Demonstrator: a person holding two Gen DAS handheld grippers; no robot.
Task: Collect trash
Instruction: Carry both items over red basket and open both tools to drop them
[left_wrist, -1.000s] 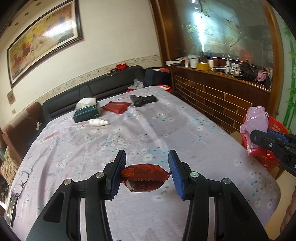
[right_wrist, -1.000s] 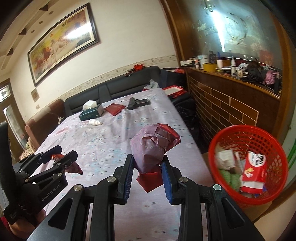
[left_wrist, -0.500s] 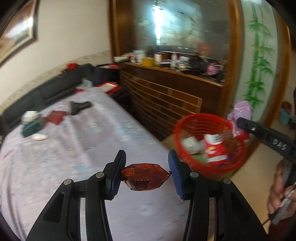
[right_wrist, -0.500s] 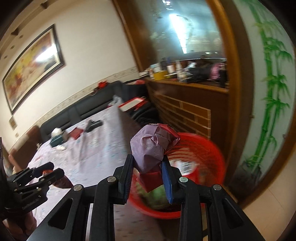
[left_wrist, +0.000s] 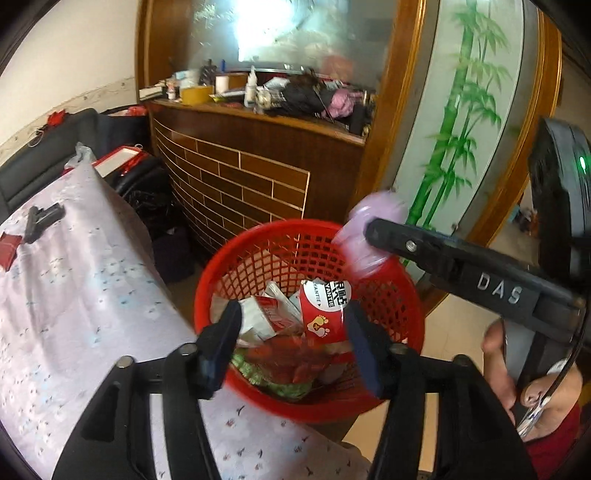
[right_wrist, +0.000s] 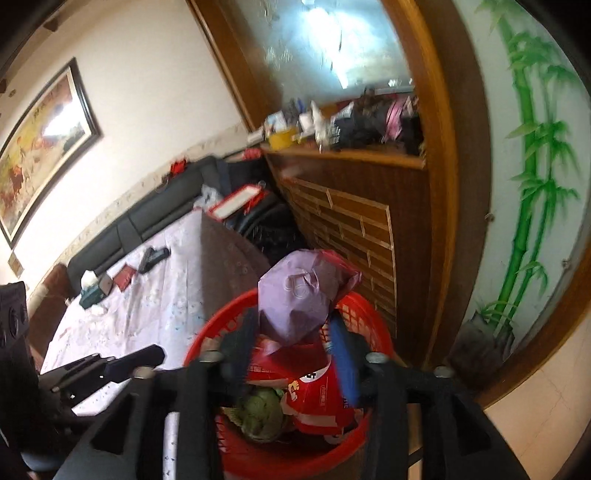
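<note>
Now that both hands have swung from the desk (left_wrist: 74, 295) to the red basket (left_wrist: 402, 280), the left gripper (left_wrist: 291, 343) is opening with its dark red wrapper (left_wrist: 291, 360) dropped below it, and the right gripper (right_wrist: 291, 354) is opening around the purple bag (right_wrist: 295, 295), so both pieces are about binned.

Raised grey letters "DAS" stand along the side of the black plastic right gripper (left_wrist: 354, 240) where it reaches in from the right. Inside the round red plastic mesh basket (left_wrist: 236, 266), a red-and-white paper carton (left_wrist: 325, 314) carries dark Latin letters that look like "YANTIE" on its white top band, next to larger characters too blurred to read; two small yellow footprints mark its red face.
</note>
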